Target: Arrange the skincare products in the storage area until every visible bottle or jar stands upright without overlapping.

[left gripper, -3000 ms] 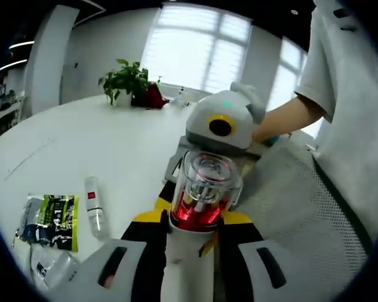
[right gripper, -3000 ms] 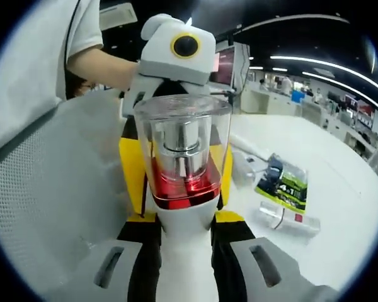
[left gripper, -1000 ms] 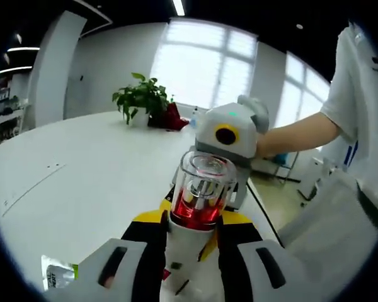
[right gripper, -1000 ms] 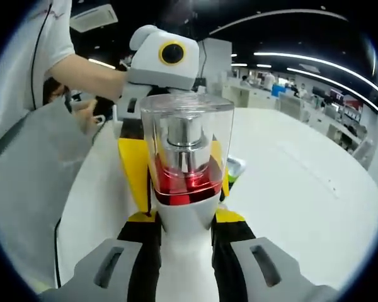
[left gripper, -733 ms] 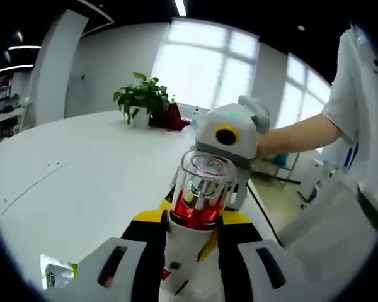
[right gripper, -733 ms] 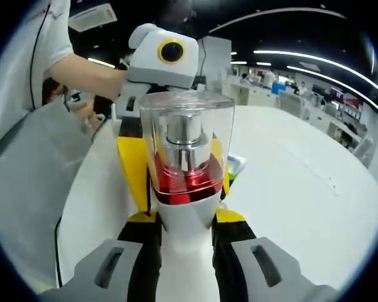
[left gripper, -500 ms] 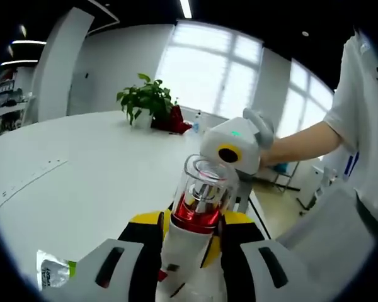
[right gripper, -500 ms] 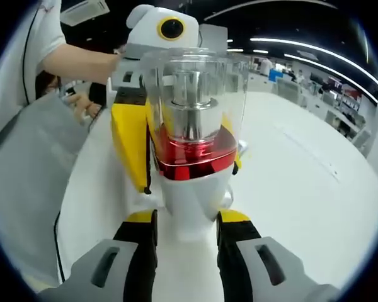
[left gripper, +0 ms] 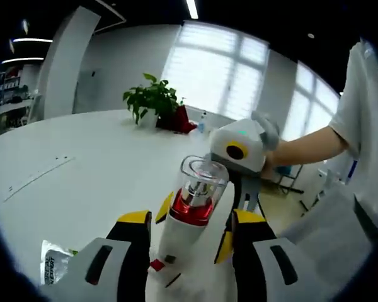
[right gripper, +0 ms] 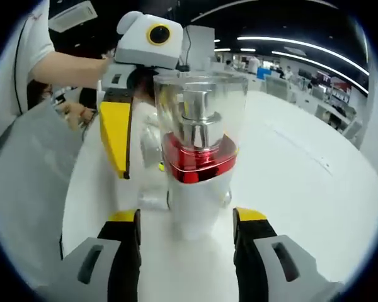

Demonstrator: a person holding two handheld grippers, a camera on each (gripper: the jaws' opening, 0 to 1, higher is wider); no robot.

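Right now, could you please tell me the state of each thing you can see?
Bottle: upright on the table, clear cap on, not gripped.
Left gripper: open, jaws either side of the bottle.
Right gripper: open, jaws either side of the bottle.
Packet: lying flat on the table.
Potted plant: upright.

One pump bottle [left gripper: 190,217] with a clear cap stands mid-frame, one flat sachet [left gripper: 52,269] lies at lower left, one potted plant [left gripper: 152,102] sits at upper centre, and two grippers, left gripper [left gripper: 188,234] and right gripper [right gripper: 186,221], appear.
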